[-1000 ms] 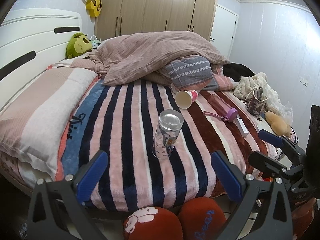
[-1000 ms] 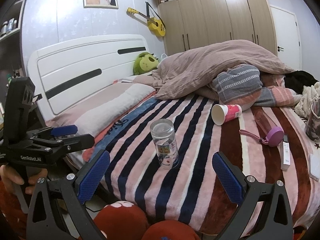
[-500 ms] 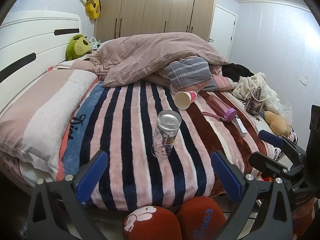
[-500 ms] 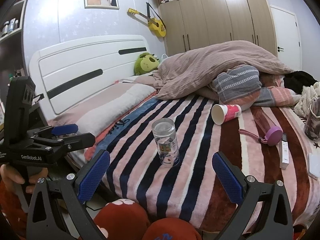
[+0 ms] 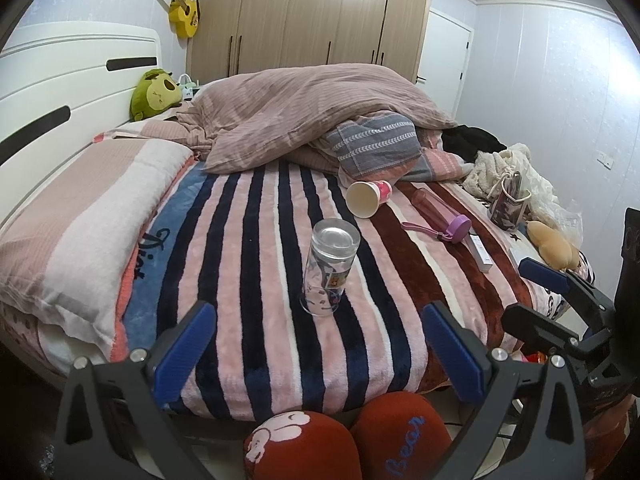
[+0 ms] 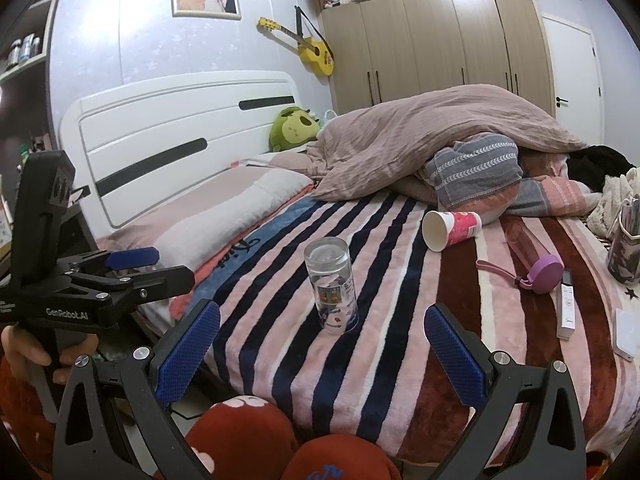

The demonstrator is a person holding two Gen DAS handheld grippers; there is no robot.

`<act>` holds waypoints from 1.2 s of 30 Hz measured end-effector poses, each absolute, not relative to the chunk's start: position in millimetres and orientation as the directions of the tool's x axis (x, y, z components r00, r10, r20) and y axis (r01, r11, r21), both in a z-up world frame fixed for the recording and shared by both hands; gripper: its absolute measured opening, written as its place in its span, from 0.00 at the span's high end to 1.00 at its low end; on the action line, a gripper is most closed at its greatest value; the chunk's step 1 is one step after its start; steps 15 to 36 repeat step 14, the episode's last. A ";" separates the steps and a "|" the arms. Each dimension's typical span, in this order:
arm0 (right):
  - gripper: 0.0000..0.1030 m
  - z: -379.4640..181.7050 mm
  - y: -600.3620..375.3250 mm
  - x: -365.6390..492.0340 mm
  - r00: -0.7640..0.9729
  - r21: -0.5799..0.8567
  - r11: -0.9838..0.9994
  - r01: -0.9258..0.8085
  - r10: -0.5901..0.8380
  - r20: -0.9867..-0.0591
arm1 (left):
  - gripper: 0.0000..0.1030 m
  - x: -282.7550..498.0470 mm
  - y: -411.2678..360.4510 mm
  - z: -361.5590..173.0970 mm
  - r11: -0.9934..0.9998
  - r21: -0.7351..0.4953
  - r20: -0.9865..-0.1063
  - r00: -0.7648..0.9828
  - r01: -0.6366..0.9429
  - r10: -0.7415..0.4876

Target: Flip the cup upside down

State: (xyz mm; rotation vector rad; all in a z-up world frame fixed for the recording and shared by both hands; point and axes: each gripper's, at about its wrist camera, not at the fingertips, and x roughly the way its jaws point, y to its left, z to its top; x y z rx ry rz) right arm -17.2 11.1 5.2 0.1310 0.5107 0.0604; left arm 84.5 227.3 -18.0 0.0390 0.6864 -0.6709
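Note:
A clear glass cup (image 5: 330, 270) with cartoon prints stands upside down on the striped blanket, base up; it also shows in the right wrist view (image 6: 332, 286). My left gripper (image 5: 320, 354) is open and empty, held back from the cup near the bed's front edge. My right gripper (image 6: 322, 350) is open and empty, also short of the cup. The left gripper shows from the side in the right wrist view (image 6: 132, 266), and the right gripper at the right edge of the left wrist view (image 5: 556, 292).
A paper cup (image 5: 368, 198) lies on its side behind the glass. A pink bottle with a purple lid (image 5: 442, 216) and a white remote (image 5: 480, 254) lie to the right. A pillow (image 5: 80, 220) is left, a heaped duvet (image 5: 312, 112) behind. Red slippers (image 5: 344, 438) are below.
Both grippers have drawn back slightly from the cup; the glass stands unmoved on the blanket.

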 end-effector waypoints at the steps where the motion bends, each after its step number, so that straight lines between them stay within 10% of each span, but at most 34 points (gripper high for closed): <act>1: 0.00 5.1 11.2 -17.2 0.871 0.139 0.990 -0.024 0.089 -0.483 | 0.00 84.2 227.1 -17.9 0.791 -0.179 -0.598 0.574 0.585 -0.560; 36: 0.00 7.7 10.6 -19.8 0.873 0.137 0.990 -0.023 0.087 -0.480 | 0.01 78.1 226.9 -14.9 0.786 -0.178 -0.599 0.569 0.591 -0.564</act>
